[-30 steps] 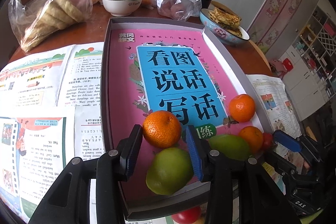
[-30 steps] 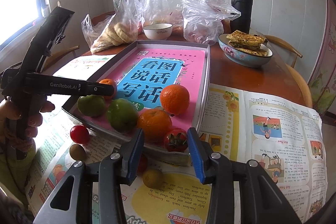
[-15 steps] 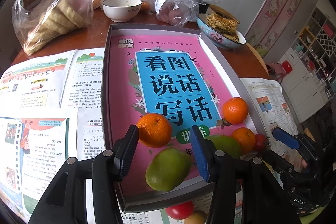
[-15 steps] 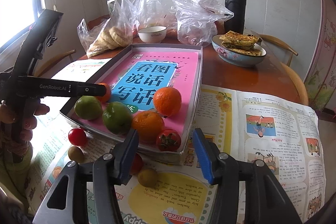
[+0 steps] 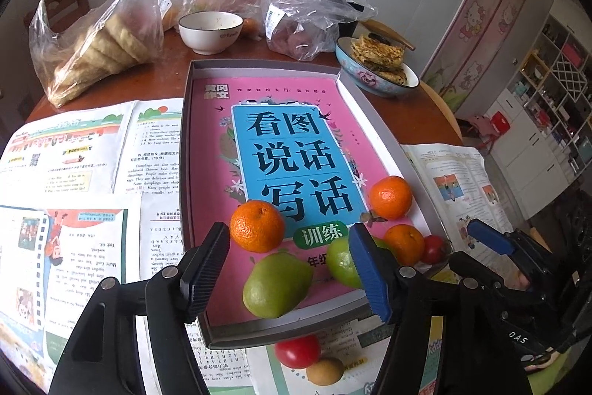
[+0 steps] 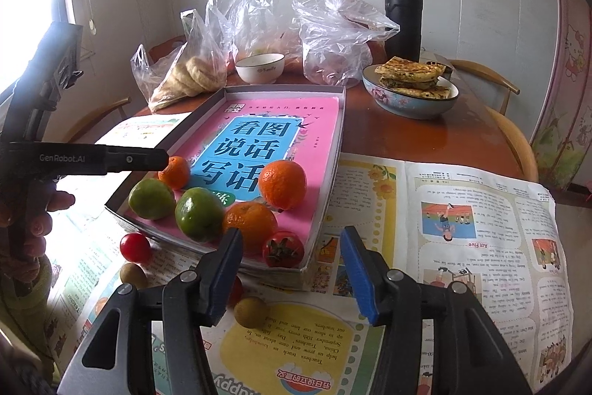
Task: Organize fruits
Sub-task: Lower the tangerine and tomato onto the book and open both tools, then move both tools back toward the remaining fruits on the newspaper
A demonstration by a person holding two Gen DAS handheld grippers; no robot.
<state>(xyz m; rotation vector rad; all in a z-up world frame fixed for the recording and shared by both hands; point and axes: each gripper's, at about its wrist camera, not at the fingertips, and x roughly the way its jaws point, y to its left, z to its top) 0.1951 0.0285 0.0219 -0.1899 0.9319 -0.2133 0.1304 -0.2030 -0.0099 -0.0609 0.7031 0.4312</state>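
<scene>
Mandarin lies in tray between fingers of left claw, released, jaws opening; right claw released, empty.

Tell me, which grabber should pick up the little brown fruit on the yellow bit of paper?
Probably the right gripper: the brown fruit lies right by its open fingers, on the paper before the tray. The left gripper, its jaws opening on nothing, points at fruit inside the tray, farther away.

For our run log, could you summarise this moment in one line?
left gripper: opening, empty | right gripper: open, empty | tray: six fruits
</scene>
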